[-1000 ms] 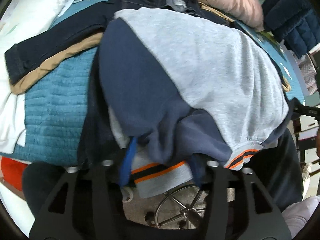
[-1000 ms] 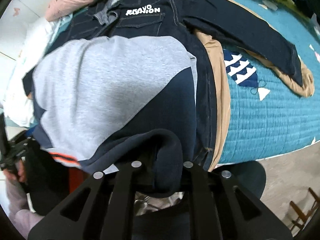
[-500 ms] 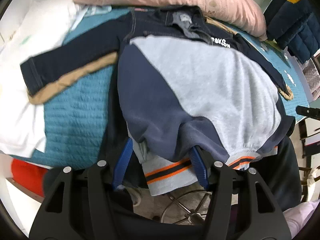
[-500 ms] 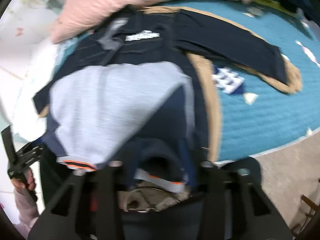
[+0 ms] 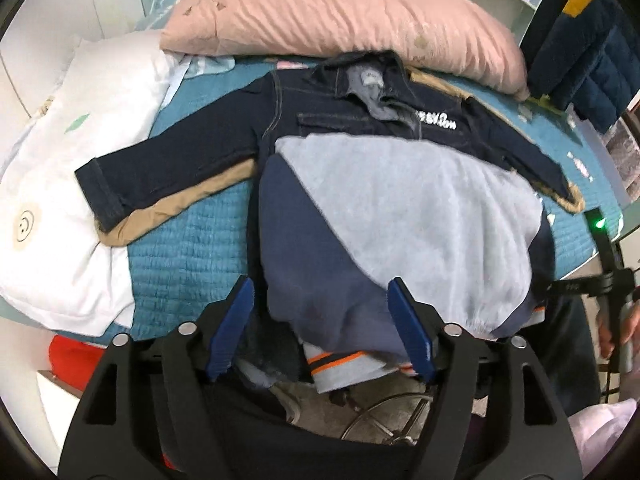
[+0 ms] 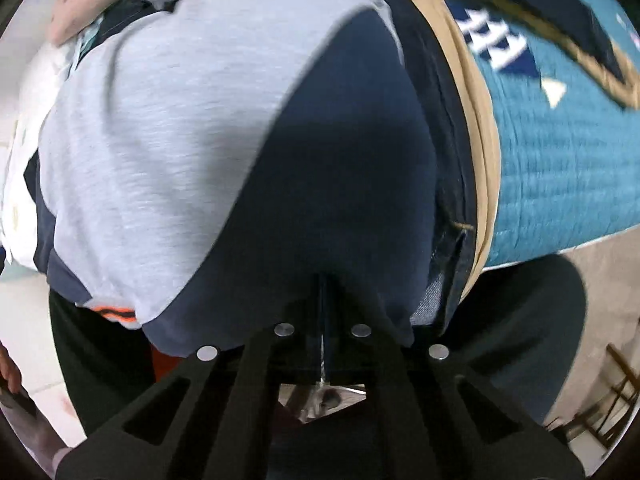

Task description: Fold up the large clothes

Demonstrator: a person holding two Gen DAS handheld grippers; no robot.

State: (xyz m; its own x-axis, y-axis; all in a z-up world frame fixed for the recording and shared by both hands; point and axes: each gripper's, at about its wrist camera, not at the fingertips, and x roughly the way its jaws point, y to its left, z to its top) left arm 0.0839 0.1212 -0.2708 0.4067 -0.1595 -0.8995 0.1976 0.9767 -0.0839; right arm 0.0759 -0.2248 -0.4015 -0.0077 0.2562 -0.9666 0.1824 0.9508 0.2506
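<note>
A grey and navy sweatshirt [image 5: 400,216] with an orange-striped hem lies folded at the near edge of the bed, on top of a dark denim jacket [image 5: 320,120] and a tan garment [image 5: 180,208]. My left gripper [image 5: 320,300] is open, its blue pads on either side of the navy fold, holding nothing. In the right wrist view the sweatshirt [image 6: 180,120] fills the frame. My right gripper [image 6: 324,280] is shut on its navy fold.
A teal quilted bedspread [image 5: 188,256] covers the bed. A pink duvet [image 5: 340,12] lies at the back and a white pillow [image 5: 72,160] at the left. Dark jackets [image 5: 592,48] hang at the right. A chair base [image 5: 380,420] stands below the bed edge.
My left gripper let go of the sweatshirt, opened and drew back. My right gripper opened for a moment, moved in closer and shut again on the navy fold.
</note>
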